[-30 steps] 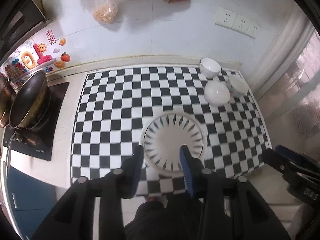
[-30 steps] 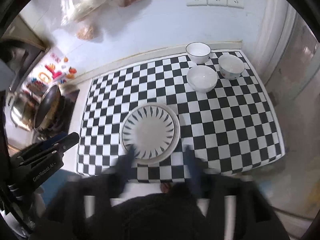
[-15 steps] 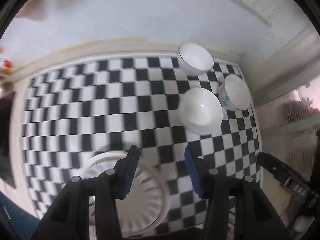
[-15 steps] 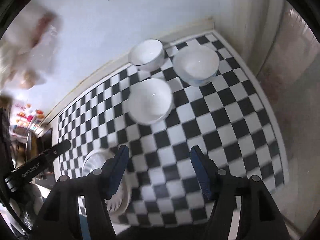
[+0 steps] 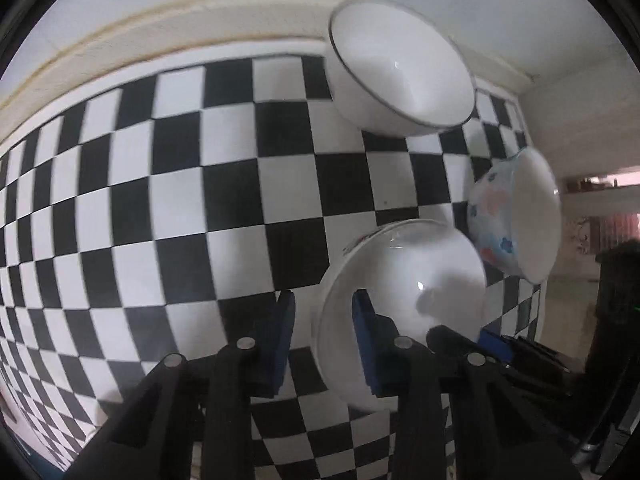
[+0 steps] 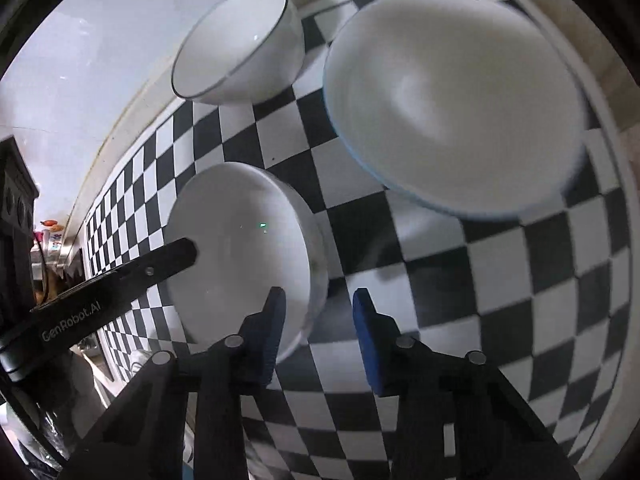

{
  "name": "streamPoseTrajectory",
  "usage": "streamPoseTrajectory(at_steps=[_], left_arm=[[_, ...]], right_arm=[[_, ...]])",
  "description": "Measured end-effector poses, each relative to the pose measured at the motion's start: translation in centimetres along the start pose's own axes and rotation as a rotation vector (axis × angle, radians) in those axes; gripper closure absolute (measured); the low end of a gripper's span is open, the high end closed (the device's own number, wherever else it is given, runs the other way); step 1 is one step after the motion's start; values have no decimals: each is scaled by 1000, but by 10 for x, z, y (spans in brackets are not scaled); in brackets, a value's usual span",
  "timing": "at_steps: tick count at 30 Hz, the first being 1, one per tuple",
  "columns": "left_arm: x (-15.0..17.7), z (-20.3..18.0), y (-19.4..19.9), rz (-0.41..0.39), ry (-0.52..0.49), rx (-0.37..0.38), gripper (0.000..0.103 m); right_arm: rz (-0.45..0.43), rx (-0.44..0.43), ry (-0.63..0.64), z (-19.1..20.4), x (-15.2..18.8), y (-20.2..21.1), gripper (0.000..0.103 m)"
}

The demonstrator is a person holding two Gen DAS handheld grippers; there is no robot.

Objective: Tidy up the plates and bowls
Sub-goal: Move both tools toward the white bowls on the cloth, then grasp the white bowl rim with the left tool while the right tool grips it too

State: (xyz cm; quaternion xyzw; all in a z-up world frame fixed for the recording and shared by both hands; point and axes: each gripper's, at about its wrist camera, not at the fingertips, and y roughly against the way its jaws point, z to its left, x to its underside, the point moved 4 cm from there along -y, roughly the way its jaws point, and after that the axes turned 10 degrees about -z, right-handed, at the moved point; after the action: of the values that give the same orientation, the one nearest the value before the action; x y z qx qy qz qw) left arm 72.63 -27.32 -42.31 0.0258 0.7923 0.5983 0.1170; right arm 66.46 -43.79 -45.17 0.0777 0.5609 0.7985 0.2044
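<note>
A plain white bowl (image 5: 404,280) sits on the black-and-white checkered mat (image 5: 160,200). My left gripper (image 5: 323,304) straddles the bowl's left rim, one finger inside and one outside. Its jaws are closing, with a gap still showing at the outer pad. My right gripper (image 6: 318,300) straddles the same white bowl (image 6: 240,240) at its right rim. Its jaws are also closing, and its pads stand clear of the wall. Behind are a dark-rimmed white bowl (image 5: 400,68) and a floral bowl (image 5: 516,216). The left gripper's finger (image 6: 120,280) reaches in at the left of the right wrist view.
The dark-rimmed bowl (image 6: 240,44) stands against the back wall ledge. The large blue-rimmed floral bowl (image 6: 452,100) is close on the right, near the mat's (image 6: 520,280) corner. Open mat stretches to the left. A stove area shows dimly at the far left of the right wrist view.
Both grippers have swept from above the striped plate, rightwards and down, onto the plain white bowl. Both pairs of jaws have narrowed around its rim. The plate has left view.
</note>
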Motion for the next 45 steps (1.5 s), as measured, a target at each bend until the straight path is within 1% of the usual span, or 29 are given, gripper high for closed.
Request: streamPoseTrajectory(at_steps=[1,2,3,7,9,13,17,20,22,25,32,36,43,45], left_arm=[[0,-1,-5,14,-2,8,76],[0,-1,-9,20,1,11,78],[1,-2,-11,25,3,16,82],[11,-12,-7,19,-19,6,82],[14,-16,-4,18,-23,10,82],[30,-28,12,11,-18,29,82],[58,-44,26,7,-51,34,82],[82,-56,29,15,-76,35,82],[95,-60,30,24,-74,45,82],[119,-67,26,47,-79,57,82],[148,-71,6,103,-85,54,82],[162,-72,-3,132,-83,48,82],[169,-79,-15,154,-87,35,82],[167,-85,-22,148,-91,34,82]], right_arm=[[10,-8,-3,0,-2,-5,83],[17,-15,-5,1,-2,-8,86],[15,-10,-4,1,-1,-8,86],[6,32,40,5,1,-5,89],[10,28,48,5,6,-1,90],[8,25,79,6,24,17,90],[10,31,95,4,53,37,90],[10,41,99,-2,78,50,90],[13,44,94,-7,93,56,90],[20,51,91,-15,113,61,90],[49,67,83,-30,150,57,90],[70,69,80,-41,163,53,90],[102,80,77,-45,178,41,90],[100,79,76,-48,177,43,90]])
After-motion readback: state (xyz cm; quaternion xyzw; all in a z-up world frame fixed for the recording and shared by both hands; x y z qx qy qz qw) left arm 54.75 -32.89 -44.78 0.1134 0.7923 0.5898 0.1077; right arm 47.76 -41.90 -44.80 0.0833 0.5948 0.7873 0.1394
